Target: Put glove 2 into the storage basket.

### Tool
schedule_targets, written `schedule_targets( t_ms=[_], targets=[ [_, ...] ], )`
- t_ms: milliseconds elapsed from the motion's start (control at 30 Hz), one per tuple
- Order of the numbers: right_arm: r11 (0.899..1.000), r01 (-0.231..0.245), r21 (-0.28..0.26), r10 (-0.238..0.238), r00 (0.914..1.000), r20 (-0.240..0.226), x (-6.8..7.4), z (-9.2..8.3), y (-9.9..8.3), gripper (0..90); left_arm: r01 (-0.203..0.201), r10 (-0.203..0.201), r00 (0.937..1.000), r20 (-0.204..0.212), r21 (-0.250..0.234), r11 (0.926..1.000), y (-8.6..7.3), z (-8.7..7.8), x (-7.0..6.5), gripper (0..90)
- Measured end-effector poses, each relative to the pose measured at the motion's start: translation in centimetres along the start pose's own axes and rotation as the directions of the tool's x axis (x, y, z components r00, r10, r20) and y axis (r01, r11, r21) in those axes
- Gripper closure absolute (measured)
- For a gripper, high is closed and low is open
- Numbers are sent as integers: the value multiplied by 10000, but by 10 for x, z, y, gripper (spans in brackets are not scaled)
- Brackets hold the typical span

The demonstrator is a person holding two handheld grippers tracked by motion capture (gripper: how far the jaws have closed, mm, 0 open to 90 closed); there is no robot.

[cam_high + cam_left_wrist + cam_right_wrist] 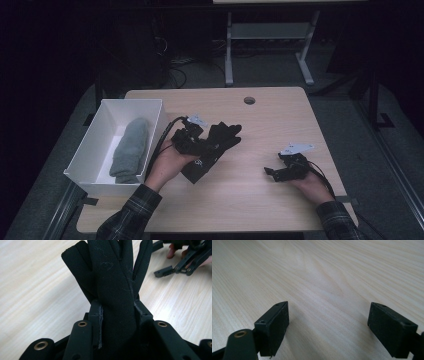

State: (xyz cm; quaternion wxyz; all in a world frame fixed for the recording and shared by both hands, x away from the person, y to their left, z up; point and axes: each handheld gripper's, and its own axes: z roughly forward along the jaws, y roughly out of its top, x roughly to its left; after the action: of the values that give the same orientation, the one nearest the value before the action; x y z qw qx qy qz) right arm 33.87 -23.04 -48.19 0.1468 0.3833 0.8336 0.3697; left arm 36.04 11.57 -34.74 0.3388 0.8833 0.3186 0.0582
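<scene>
A black glove [215, 145] hangs above the middle of the wooden table [260, 120], its fingers pointing up and away. My left gripper [202, 145] is shut on it; in the left gripper view both pads press on the glove [112, 285] at its middle. A grey glove [131, 149] lies inside the white box [160, 117] at the table's left edge. My right gripper [270, 172] rests low over the table at the right, open, with bare wood between its pads [274, 325]. The right gripper [175, 268] also appears at the top right of the left gripper view.
The white box stands open-topped, overhanging the table's left edge. A round cable hole [249, 100] sits near the table's far edge. Beyond the table stands a grey metal frame [270, 35] on the dark floor.
</scene>
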Motion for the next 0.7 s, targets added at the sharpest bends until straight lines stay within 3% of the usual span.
schedule_targets(
  t_ms=[433,700],
  targets=[
    [10000,-6,4,6,10000,-1,0,0,0,172,-156,152,9998,-164,-228,9996,19,-43,16,653],
    [10000,5,0,-5,10000,0,0,0,0,172,206,-232,9983,-541,-477,9986,17,-66,31,652]
  ],
)
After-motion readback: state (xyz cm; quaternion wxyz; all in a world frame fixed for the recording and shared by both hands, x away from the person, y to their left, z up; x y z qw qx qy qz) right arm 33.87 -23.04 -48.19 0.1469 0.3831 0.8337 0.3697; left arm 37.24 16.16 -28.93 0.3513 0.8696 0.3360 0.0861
